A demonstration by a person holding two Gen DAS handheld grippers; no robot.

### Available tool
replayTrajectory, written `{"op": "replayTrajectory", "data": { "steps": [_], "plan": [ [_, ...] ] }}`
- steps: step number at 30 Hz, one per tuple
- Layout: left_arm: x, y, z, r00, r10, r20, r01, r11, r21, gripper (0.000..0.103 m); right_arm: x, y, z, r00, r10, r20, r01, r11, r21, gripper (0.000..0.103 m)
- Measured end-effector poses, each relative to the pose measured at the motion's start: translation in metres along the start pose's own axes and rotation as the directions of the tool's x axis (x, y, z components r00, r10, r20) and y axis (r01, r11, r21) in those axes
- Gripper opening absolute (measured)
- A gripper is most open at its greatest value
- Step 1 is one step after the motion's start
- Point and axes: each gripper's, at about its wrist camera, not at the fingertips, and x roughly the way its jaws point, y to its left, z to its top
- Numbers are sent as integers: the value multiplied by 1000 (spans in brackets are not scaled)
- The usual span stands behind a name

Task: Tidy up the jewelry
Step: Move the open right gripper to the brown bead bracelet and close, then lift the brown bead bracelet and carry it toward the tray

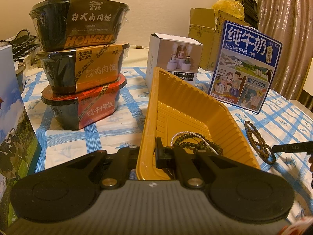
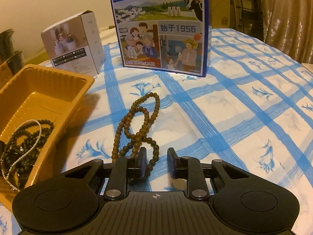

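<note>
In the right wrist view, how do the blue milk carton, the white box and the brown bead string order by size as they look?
Largest to smallest as they look:
1. blue milk carton, partly cut off at the top.
2. white box.
3. brown bead string, long but thin; it lies nearer the camera, so its place against the box is unsure.

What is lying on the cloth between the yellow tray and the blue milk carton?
A brown bead necklace lies there on the checked cloth, outside the yellow tray, nearer than the milk carton. The right wrist view shows it best.
</note>
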Motion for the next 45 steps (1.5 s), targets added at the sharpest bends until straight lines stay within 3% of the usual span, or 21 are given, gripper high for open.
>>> {"op": "replayTrajectory", "data": {
  "steps": [5,9,15,24,33,40,45],
  "plan": [
    [0,0,0,1000,0,0,0,1000,0,6,15,7,1,1000,-16,-25,15,999,-40,22],
    [-1,-1,0,1000,0,0,0,1000,1,6,16,9,-3,999,-21,-24,19,997,-77,7],
    [-1,-1,0,1000,0,0,0,1000,2,6,-1,2,-7,999,6,-34,-7,999,-33,7],
    [-1,-2,0,1000,0,1,0,1000,3,6,-62,-10,-5,995,79,64,-84,993,77,7],
    [-1,-2,0,1000,1,2,-1,1000,4,6,-111,-6,12,974,162,155,-180,977,112,7],
    [-1,-2,0,1000,0,2,0,1000,5,6,-118,19,18,955,248,161,-263,962,75,7],
    [-1,-3,0,1000,0,1,0,1000,3,6,-113,46,20,928,347,137,-356,934,43,7]
  ]
}}
